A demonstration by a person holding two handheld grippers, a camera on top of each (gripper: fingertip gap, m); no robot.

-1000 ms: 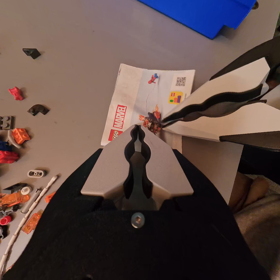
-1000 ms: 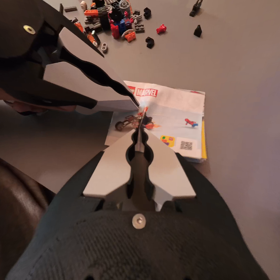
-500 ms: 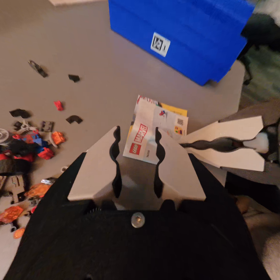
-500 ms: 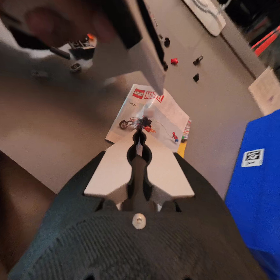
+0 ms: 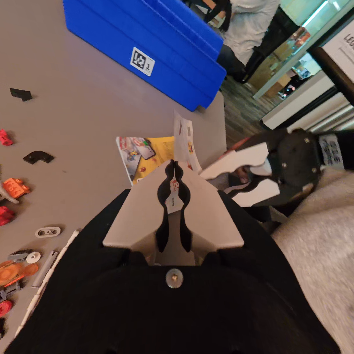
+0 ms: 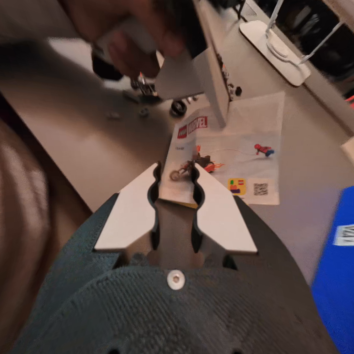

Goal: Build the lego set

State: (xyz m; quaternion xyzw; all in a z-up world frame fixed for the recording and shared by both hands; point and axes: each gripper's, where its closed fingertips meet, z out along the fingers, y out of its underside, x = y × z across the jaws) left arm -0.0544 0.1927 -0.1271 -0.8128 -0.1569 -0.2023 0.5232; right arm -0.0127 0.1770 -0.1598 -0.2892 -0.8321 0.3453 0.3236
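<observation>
Grey table (image 5: pixel 92 107): your left gripper (image 5: pixel 174 162) pinches the booklet cover (image 5: pixel 184 145), right gripper (image 6: pixel 175 168) gapes empty; pieces (image 5: pixel 14 188) loose, building unstarted.

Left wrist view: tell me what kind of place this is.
Probably a shared indoor workspace or lab, not a home. A grey table holds a blue bin bearing a printed marker tag, and beyond the table edge are glass partitions and a person at another spot.

Left gripper (image 5: pixel 174 162): pale grey wedge fingers, wavy black pads, black body, silver screw behind fingers. Right gripper (image 6: pixel 175 168): same fingers, dark ribbed printed body, silver hex screw.
</observation>
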